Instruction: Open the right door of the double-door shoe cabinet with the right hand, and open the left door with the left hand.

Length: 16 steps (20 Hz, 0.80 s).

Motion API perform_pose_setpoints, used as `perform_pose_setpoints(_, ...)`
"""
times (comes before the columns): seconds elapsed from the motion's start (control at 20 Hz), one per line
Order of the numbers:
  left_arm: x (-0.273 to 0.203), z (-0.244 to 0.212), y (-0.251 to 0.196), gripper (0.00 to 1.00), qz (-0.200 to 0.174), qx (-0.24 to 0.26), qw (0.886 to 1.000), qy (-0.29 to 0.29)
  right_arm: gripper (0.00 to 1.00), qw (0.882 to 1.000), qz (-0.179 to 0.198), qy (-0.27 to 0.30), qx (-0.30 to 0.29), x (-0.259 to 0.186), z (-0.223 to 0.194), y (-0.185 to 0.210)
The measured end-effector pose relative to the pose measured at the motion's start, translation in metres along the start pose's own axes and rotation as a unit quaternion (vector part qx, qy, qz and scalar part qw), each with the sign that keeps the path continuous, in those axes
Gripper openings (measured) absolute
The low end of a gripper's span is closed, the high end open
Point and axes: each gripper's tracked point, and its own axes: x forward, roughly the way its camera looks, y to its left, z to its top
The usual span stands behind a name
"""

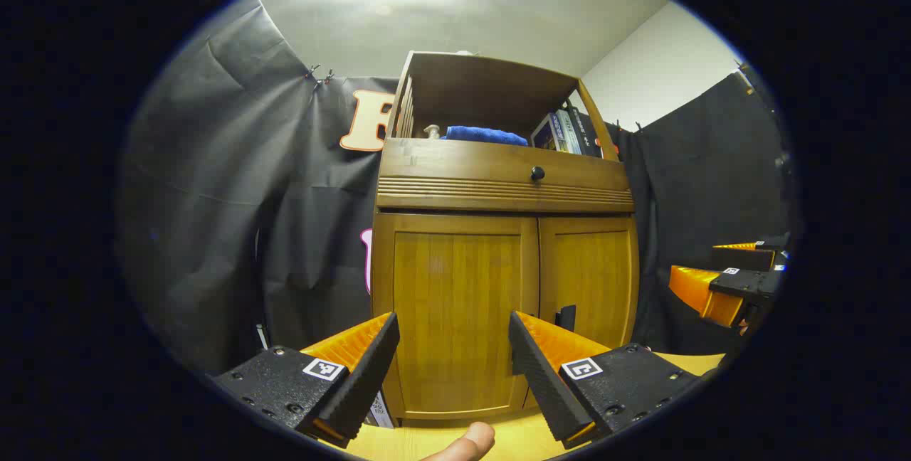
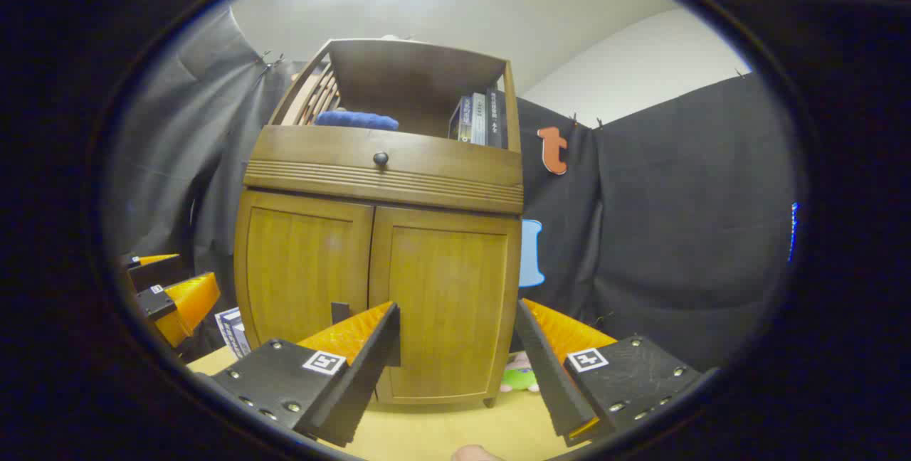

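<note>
Shoe cabinet (image 1: 498,290) doors shut (books (image 1: 566,132), blue cloth (image 1: 486,135) above); both tools (image 1: 453,347) (image 2: 457,347) gape wide.

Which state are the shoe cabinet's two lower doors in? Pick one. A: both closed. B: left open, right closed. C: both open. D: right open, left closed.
A: in the right gripper view the left door and right door both sit flush with the cabinet front.

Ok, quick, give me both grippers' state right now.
Left gripper: open, holding nothing, facing the closed left door.
Right gripper: open, holding nothing, facing the closed right door.
</note>
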Motion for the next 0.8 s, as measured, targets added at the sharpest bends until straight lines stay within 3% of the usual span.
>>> perform_pose_setpoints(0.1, 0.004, -0.005, 0.001, 0.92, 0.006, -0.002, 1.000, 0.009, 0.98, 1.000, 0.015, -0.006, 0.006, 0.000, 0.004, 0.008)
perform_pose_setpoints(0.8, 0.006, -0.006, 0.002, 0.92, -0.002, -0.008, 1.000, 0.011, 0.98, 1.000, 0.010, 0.008, 0.004, 0.028, -0.007, 0.002)
